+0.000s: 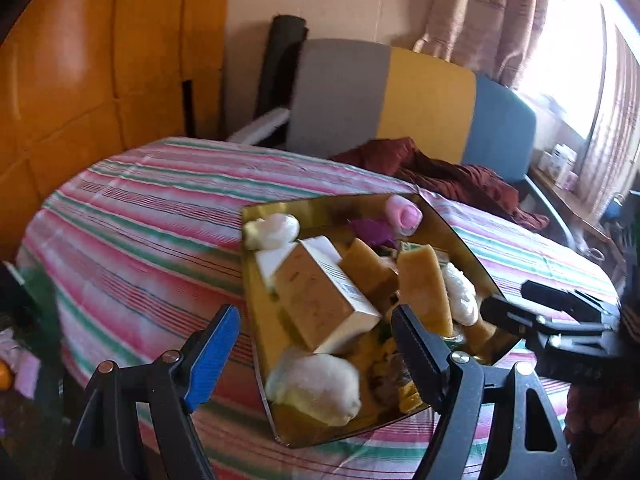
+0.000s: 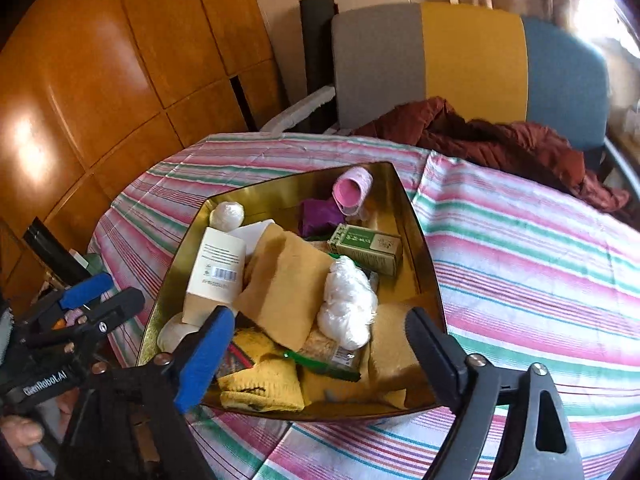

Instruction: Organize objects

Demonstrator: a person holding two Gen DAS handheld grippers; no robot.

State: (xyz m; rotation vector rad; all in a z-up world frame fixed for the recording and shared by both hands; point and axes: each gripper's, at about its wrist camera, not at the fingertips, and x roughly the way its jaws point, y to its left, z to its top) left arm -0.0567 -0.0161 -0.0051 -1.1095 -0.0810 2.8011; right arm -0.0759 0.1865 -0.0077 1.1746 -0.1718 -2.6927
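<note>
Striped cloth (image 2: 520, 264) covers the surface, with a chair (image 2: 472, 64) behind it. On the cloth sits a gold tray (image 2: 416, 216) full of boxes, yellow cloths and white balls. Both the left claw (image 1: 316, 344) and right claw (image 2: 320, 344) are wide open, holding nothing.

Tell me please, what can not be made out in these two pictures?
- Bottom of the gold tray: both views; the yellow cloth, boxes and white plastic bundle heaped in it cover what lies beneath.
- Print on the green box: right wrist view, too small to read.
- Small items by the window: left wrist view, blurred and washed out by glare.
- Things beside the table: left wrist view, cut off by the left edge, blurred.
</note>
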